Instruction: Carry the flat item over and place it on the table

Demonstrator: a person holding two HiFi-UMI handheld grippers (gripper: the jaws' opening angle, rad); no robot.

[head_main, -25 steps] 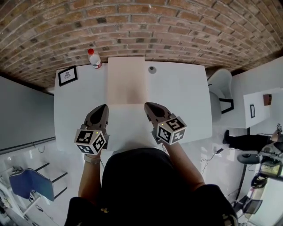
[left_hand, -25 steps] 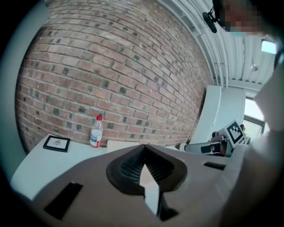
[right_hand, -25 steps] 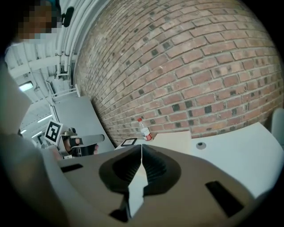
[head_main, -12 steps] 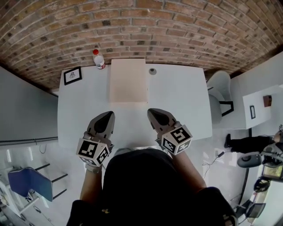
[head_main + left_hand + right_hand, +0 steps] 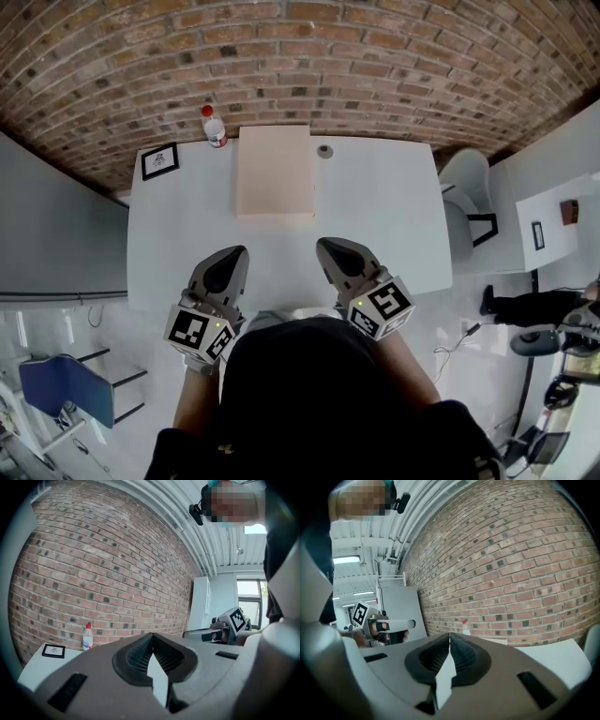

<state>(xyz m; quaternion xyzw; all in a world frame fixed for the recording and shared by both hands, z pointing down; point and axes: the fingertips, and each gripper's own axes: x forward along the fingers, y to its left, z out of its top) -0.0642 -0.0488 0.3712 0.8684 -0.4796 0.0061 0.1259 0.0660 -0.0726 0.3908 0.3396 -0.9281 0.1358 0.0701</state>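
Observation:
The flat item is a pale beige board point(image 5: 275, 172). It lies flat on the white table point(image 5: 384, 216), at the far side by the brick wall. My left gripper point(image 5: 232, 254) hovers over the table's near part, shut and empty, a short way back from the board's near edge. My right gripper point(image 5: 327, 247) is level with it on the right, also shut with nothing between its fingers. The left gripper view shows its jaws point(image 5: 152, 638) pressed together, and the right gripper view shows the same point(image 5: 449, 637). Neither gripper touches the board.
A clear bottle with a red cap point(image 5: 215, 127) and a small framed picture point(image 5: 159, 160) stand at the table's far left. A small round object point(image 5: 324, 151) sits right of the board. A white chair point(image 5: 466, 187) is beyond the right edge, a blue chair point(image 5: 66, 389) at lower left.
Both grippers have drawn back from the board's near edge toward the person. The board stays where it lies on the table.

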